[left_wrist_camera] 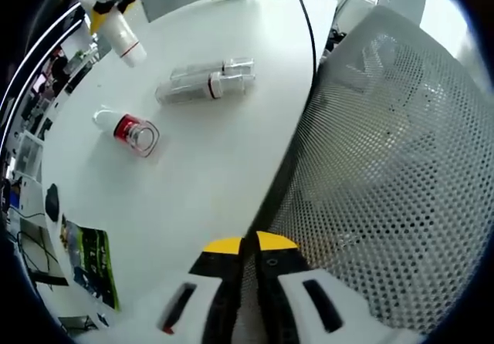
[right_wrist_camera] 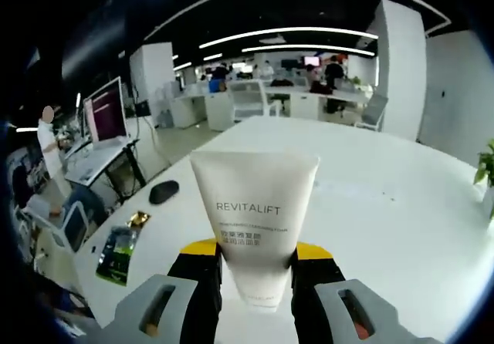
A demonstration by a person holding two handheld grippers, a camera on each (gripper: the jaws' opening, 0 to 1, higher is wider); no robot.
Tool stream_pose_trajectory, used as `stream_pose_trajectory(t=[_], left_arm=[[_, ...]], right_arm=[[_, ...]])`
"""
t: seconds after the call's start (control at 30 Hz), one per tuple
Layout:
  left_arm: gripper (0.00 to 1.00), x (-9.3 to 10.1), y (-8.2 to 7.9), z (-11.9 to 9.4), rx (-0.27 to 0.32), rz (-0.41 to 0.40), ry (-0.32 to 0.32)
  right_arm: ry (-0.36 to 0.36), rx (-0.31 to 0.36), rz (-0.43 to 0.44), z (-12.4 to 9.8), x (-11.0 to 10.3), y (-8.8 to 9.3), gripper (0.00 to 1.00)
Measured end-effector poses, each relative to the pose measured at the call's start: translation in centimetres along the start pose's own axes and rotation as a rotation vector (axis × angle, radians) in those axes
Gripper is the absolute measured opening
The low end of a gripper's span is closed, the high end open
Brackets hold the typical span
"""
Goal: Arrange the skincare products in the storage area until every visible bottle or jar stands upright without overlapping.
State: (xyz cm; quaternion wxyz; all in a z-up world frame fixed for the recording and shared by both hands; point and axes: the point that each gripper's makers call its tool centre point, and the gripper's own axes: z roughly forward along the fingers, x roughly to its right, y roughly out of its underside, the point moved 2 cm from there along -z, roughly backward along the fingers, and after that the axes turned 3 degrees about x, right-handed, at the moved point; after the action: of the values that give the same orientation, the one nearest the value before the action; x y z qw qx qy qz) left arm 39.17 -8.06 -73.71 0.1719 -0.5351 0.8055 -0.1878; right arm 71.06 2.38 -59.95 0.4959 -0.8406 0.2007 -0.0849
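On the white table [left_wrist_camera: 208, 182], three clear bottles lie flat: two [left_wrist_camera: 207, 82] touching, one red-banded [left_wrist_camera: 130, 130] apart nearer the green packet [left_wrist_camera: 94, 263]. Right gripper [right_wrist_camera: 256, 271] clamps one white tube [right_wrist_camera: 253, 217]; left gripper [left_wrist_camera: 248, 245] is closed, empty.

Open-plan office: desk rows [right_wrist_camera: 255, 97], monitor [right_wrist_camera: 106, 116], mesh chair [left_wrist_camera: 394, 159].

Bright, even light in both views. The white table [left_wrist_camera: 208, 166] glares palest toward twelve o'clock, and ceiling light strips [right_wrist_camera: 285, 32] arc overhead. Fisheye bending curves edges; shadows are faint.
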Motion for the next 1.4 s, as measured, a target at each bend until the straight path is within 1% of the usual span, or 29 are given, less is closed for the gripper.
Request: stream_pose_trajectory(t=[0.13, 0.2, 0.27, 0.43, 0.5, 0.57, 0.6, 0.7, 0.73, 0.77, 0.83, 0.87, 0.93, 1.03, 1.07, 1.3, 1.4], left_arm=[[0.0, -0.1, -0.1, -0.1, 0.006, -0.002, -0.009], [0.0, -0.2, -0.2, -0.1, 0.011, -0.003, -0.016], [0.0, -0.2, -0.2, -0.2, 0.012, -0.005, -0.016], [0.0, -0.2, -0.1, -0.2, 0.01, -0.005, -0.014], [0.0, -0.3, -0.1, -0.2, 0.011, -0.007, -0.018], [0.0, -0.4, -0.2, -0.2, 0.016, -0.008, -0.022], [0.0, -0.4, -0.2, -0.2, 0.015, -0.01, -0.021], [0.0, -0.3, 0.0, -0.1, 0.007, -0.011, -0.019], [0.0, -0.3, -0.1, -0.1, 0.01, -0.012, -0.021], [0.0, -0.4, -0.1, -0.2, 0.014, -0.012, -0.024], [0.0, -0.4, -0.2, -0.2, 0.017, -0.011, -0.027], [0.0, -0.4, -0.2, -0.2, 0.017, -0.011, -0.027], [0.0, -0.4, -0.2, -0.2, 0.017, -0.012, -0.027], [0.0, -0.4, -0.1, -0.2, 0.013, -0.013, -0.026], [0.0, -0.4, -0.1, -0.1, 0.015, -0.014, -0.027], [0.0, -0.3, -0.1, -0.1, 0.013, -0.012, -0.024], [0.0, -0.3, 0.0, -0.1, 0.011, -0.012, -0.023]], right_arm=[[0.015, 0.008, -0.013, 1.4, 0.3, 0.1, 0.3], [0.025, -0.002, -0.019, 2.4, 0.9, 0.6, 0.3], [0.034, -0.027, -0.018, 3.1, 1.3, 1.2, 0.3], [0.055, -0.034, -0.021, 4.9, 2.3, 2.0, 0.3], [0.074, -0.026, 0.017, 5.1, 2.8, 2.3, 0.3], [0.087, -0.017, 0.026, 5.4, 3.0, 2.2, 0.3], [0.089, -0.011, 0.025, 5.5, 2.8, 2.1, 0.3], [0.111, 0.01, -0.004, 6.4, 3.1, 2.1, 0.3], [0.121, 0.022, -0.005, 6.6, 3.4, 1.7, 0.3], [0.143, 0.036, -0.013, 6.5, 3.6, 1.5, 0.3], [0.159, 0.034, -0.023, 6.4, 3.6, 1.5, 0.3], [0.166, 0.054, -0.02, 6.5, 3.8, 1.4, 0.3], [0.17, 0.092, -0.04, 6.5, 3.6, 1.3, 0.3], [0.171, 0.105, -0.05, 6.3, 3.4, 1.6, 0.31], [0.17, 0.109, -0.054, 6.7, 3.5, 1.7, 0.31], [0.169, 0.093, -0.072, 6.4, 3.3, 1.6, 0.32], [0.174, 0.077, -0.051, 6.7, 3.7, 1.5, 0.32]])
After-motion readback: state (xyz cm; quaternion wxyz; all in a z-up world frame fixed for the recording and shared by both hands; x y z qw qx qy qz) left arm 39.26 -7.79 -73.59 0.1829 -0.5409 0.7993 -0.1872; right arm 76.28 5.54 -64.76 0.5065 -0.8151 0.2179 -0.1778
